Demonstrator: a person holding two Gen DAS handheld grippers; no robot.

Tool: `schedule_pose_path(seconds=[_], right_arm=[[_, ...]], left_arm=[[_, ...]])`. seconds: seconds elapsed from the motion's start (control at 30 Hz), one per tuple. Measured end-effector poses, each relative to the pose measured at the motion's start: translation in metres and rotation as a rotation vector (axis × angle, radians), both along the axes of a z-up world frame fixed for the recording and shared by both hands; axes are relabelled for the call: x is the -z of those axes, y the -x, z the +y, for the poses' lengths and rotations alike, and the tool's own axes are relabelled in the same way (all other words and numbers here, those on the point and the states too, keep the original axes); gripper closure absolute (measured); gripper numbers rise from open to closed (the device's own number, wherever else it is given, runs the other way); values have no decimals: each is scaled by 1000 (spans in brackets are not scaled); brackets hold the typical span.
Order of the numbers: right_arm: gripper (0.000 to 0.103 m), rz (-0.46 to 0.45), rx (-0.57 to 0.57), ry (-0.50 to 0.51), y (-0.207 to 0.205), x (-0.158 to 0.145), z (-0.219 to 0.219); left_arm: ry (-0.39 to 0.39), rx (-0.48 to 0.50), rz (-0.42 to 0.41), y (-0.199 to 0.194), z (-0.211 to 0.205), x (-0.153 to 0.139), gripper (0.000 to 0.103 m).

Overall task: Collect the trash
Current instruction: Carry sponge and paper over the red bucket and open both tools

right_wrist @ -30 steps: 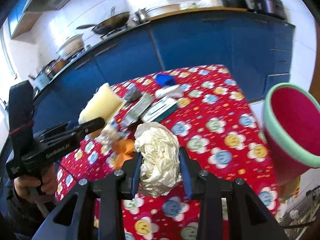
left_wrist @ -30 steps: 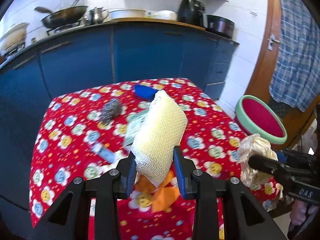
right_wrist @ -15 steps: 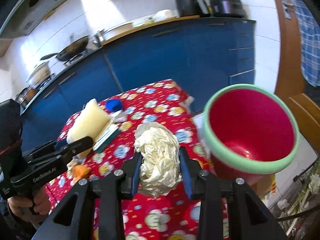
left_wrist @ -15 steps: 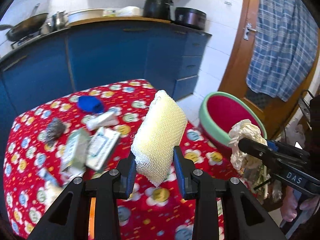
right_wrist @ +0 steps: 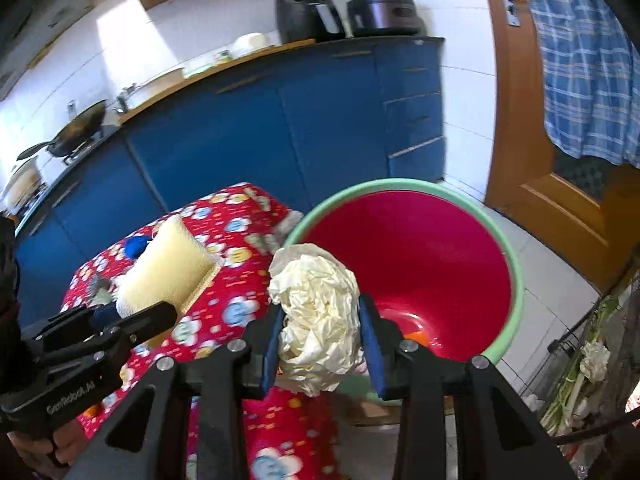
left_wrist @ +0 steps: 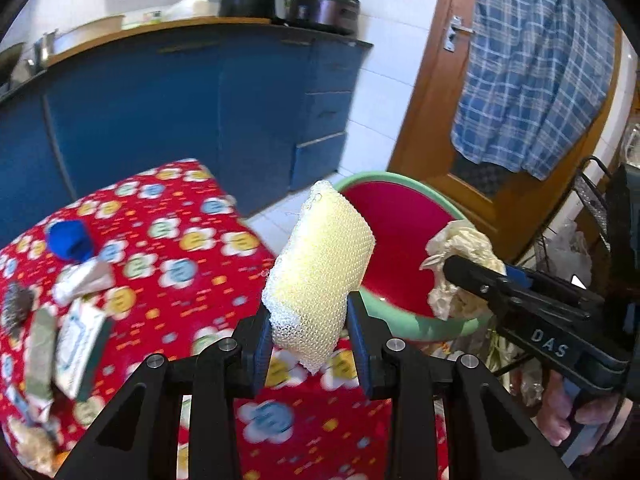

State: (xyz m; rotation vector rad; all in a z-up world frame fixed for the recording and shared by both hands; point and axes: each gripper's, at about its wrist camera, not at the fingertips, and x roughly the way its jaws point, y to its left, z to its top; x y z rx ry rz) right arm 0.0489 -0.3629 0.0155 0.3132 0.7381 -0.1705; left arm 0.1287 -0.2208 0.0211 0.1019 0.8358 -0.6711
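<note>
a table under a red flowered cloth (left_wrist: 192,264) stands in a kitchen, before blue cabinets (right_wrist: 248,136) topped by a wooden counter. on that counter sit a black air fryer (right_wrist: 310,14) and a dark cooker (right_wrist: 384,14); a wok (right_wrist: 78,128) rests further along. a wooden door (left_wrist: 452,92) with a blue checked cloth (left_wrist: 536,60) hanging on it is to the right.

beside the table's edge stands a red bin with a green rim (right_wrist: 516,280). something small and orange (right_wrist: 416,336) lies at its bottom. on the cloth lie a blue cap (left_wrist: 70,240), a crumpled white packet (left_wrist: 84,282), a flat box (left_wrist: 78,346) and a dark scouring ball (left_wrist: 16,310).

the left gripper (left_wrist: 308,344) has its jaws closed on the lower end of a pale yellow sponge in white netting (left_wrist: 320,276), which stands upright and tilted, held above the table's edge just beside the bin. the right gripper (right_wrist: 322,342) is clamped on a ball of crumpled cream paper (right_wrist: 320,316), held over the bin's near rim.
</note>
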Motion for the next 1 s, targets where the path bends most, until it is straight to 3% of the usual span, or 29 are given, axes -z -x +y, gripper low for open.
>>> schedule_pose_path(seconds=[0.3, 0.47, 0.6, 1.0], right_arm=[[63, 49, 79, -10, -11, 17, -41], [54, 48, 105, -14, -10, 22, -51], [49, 42, 124, -21, -8, 23, -55], [49, 8, 119, -19, -1, 11, -45]], left_arm=[[-7, 47, 39, -15, -53, 20, 66], [-5, 77, 28, -15, -66, 27, 58], [7, 86, 31, -13, -67, 28, 46], [10, 28, 23, -11, -35, 18, 46]])
